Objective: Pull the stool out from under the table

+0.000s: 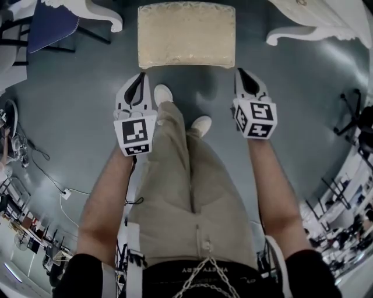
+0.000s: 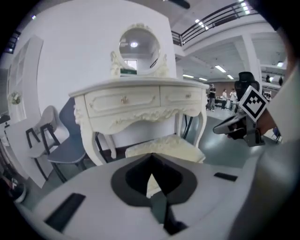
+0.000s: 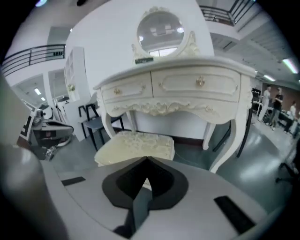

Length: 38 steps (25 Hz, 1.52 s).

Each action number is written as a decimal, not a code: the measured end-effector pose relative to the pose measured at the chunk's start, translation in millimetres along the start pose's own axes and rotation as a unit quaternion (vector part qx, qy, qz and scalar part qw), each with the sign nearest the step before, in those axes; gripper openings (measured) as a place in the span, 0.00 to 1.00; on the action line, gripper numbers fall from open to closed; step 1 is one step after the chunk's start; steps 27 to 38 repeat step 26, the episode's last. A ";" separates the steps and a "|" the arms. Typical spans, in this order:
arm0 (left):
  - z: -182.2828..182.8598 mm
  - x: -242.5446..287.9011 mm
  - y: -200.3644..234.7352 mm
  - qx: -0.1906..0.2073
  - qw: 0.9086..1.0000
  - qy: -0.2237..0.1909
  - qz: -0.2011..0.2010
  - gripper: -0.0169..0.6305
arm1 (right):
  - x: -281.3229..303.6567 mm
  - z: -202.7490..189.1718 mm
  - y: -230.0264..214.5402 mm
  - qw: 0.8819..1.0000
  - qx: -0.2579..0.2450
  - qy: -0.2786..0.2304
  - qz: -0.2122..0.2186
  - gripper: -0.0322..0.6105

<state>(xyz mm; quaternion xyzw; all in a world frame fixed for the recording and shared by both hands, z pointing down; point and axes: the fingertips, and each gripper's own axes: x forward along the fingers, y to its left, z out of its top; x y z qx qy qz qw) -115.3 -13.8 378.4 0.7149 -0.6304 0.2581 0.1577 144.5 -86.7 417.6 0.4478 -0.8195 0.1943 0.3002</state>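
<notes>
The cream cushioned stool [image 1: 186, 35] stands on the grey floor in front of me, between the white dressing table's curved legs [image 1: 105, 14]. My left gripper [image 1: 139, 78] hovers just short of the stool's near left corner, and my right gripper [image 1: 243, 74] just short of its near right corner. Both are shut with nothing between the jaws. In the left gripper view the stool [image 2: 164, 146] sits below the table [image 2: 140, 101], beyond the shut left gripper [image 2: 151, 159]. The right gripper view shows the stool [image 3: 136, 145] past the closed right gripper [image 3: 146, 161].
A blue chair [image 1: 52, 20] stands left of the table and a black office chair [image 1: 355, 119] at the far right. Cables and a plug strip [image 1: 65, 193] lie on the floor to my left. My shoes [image 1: 163, 93] are close to the stool's front edge.
</notes>
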 end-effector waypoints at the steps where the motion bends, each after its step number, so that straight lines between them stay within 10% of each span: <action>1: 19.4 -15.0 -3.4 -0.002 1.000 -0.026 0.002 0.03 | -16.8 17.3 7.4 1.000 0.001 -0.027 0.007 0.05; 10: 120.3 -88.8 -23.9 -0.065 0.992 -0.111 0.015 0.03 | -129.7 112.3 39.4 0.986 -0.038 -0.154 0.045 0.05; 38: 97.2 -65.2 -30.1 -0.036 0.997 -0.074 -0.003 0.03 | -105.8 75.7 63.1 0.991 -0.013 -0.111 0.068 0.05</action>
